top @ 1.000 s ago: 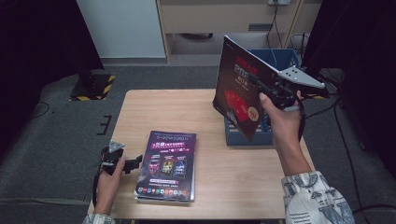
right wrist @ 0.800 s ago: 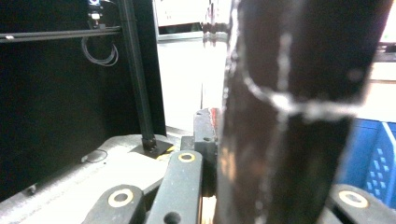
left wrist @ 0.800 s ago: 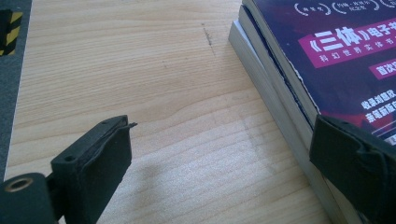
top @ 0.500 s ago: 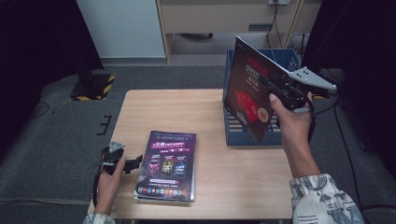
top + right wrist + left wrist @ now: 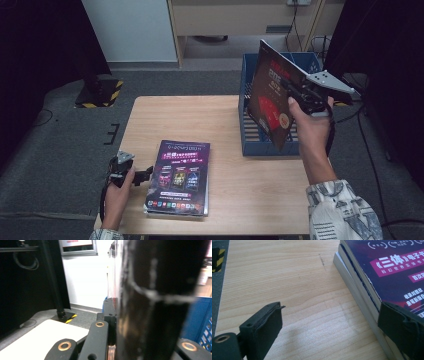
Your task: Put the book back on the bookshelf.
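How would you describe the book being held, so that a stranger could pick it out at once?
Find the wooden table, then the blue crate at its far right corner. The book stands tilted over that crate, clamped in the right gripper. Unlike the books stacked flat near the left gripper, it is lifted and has a dark red cover.

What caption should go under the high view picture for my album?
Right gripper holds a dark book tilted over the blue crate; left gripper rests beside a book stack.

The cover of the top book (image 5: 387, 267) on the stack reads «三体» 电子书 in white on a pink band, with smaller Chinese lines under it too cropped to read. The red-and-black book (image 5: 272, 100) held upright shows large digits, too blurred to read.
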### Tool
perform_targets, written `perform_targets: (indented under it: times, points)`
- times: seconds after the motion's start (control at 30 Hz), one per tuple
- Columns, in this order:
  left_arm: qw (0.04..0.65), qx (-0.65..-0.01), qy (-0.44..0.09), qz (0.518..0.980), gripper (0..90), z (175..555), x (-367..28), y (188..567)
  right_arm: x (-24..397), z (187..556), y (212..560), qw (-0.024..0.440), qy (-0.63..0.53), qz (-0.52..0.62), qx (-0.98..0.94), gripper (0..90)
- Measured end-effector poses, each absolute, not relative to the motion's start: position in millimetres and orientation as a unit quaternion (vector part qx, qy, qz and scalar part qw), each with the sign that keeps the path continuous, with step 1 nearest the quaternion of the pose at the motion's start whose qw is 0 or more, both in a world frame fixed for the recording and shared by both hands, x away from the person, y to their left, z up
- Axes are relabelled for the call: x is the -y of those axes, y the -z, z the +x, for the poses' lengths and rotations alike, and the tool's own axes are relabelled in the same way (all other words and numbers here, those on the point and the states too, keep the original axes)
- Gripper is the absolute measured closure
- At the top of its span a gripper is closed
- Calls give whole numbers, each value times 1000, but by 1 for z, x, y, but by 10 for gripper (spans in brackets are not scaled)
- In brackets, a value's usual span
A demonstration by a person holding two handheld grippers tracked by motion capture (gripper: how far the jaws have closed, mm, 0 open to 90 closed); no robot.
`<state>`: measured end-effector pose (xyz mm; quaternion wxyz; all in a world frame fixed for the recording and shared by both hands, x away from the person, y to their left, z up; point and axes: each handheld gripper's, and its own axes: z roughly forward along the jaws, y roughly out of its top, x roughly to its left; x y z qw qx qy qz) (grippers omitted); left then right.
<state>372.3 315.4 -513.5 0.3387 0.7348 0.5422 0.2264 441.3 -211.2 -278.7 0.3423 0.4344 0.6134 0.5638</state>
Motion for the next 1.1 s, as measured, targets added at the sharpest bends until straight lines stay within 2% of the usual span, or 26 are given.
perform_targets:
  times: [0.67,1.1]
  points:
    - [343,-542,-226,733,51,372,-315,514,184,495,299,376,-548,473,-578,868]
    - [344,-541,-225,734,52,373,-315,514,172,507,320,383,-551,475,-569,868]
